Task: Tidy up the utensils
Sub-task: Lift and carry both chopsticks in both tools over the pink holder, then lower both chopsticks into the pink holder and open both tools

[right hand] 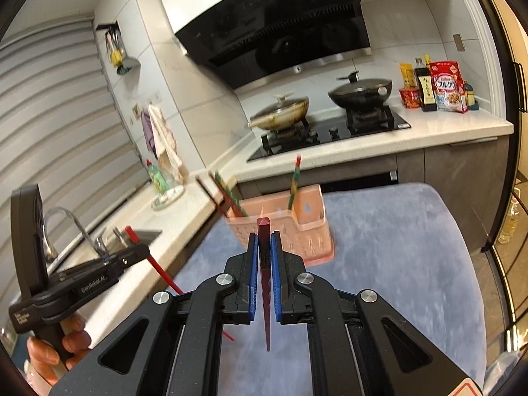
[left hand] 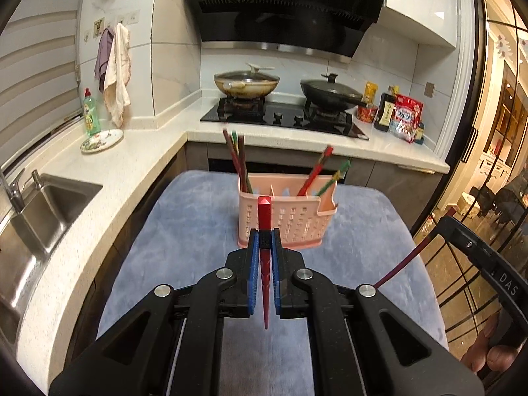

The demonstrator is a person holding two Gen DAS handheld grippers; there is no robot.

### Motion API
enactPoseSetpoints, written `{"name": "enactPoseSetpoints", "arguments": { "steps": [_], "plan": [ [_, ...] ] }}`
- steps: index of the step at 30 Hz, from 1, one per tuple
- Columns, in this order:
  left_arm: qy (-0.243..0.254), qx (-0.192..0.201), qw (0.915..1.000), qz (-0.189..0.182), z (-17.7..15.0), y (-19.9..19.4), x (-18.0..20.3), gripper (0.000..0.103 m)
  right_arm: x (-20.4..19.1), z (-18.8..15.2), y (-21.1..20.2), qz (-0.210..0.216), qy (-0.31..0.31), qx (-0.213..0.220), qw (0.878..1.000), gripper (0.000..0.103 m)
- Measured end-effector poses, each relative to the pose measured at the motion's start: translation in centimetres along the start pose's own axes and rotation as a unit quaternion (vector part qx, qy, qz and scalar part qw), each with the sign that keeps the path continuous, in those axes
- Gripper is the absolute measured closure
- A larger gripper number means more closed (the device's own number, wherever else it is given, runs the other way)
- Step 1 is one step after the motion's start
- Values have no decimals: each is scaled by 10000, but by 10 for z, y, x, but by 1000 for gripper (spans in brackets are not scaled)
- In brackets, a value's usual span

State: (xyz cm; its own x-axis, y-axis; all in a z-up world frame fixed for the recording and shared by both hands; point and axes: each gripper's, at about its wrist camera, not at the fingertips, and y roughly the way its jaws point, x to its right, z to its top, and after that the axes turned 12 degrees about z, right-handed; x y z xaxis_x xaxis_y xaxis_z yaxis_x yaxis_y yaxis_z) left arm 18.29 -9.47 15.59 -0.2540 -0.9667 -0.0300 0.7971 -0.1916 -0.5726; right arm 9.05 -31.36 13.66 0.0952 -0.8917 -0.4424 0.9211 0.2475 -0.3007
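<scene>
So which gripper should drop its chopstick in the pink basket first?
Probably the left gripper. Its red chopstick lines up squarely with the pink basket straight ahead. The right gripper, holding a dark red chopstick, sees the basket angled, off-centre.

Your left gripper [left hand: 264, 241] and right gripper [right hand: 264, 244] are matte black linkage frames with blue pads [left hand: 253, 264] and round silver pivot pins [left hand: 225, 273]. White lettering, apparently "GenRobot.AI", marks the left unit's side in the right wrist view. Your bare fingers [right hand: 71, 340] wrap the black handle.
</scene>
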Motion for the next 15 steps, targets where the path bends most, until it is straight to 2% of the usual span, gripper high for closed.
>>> {"name": "enactPoseSetpoints", "arguments": {
  "steps": [10, 15],
  "plan": [
    [-317, 910, 9953, 35, 95, 8, 2, 96, 6, 98, 41, -5, -101, 808, 9967, 96],
    [-428, 1118, 9928, 66, 127, 26, 4, 96, 11, 124, 69, -37, -134, 929, 9956, 96]
  ]
}}
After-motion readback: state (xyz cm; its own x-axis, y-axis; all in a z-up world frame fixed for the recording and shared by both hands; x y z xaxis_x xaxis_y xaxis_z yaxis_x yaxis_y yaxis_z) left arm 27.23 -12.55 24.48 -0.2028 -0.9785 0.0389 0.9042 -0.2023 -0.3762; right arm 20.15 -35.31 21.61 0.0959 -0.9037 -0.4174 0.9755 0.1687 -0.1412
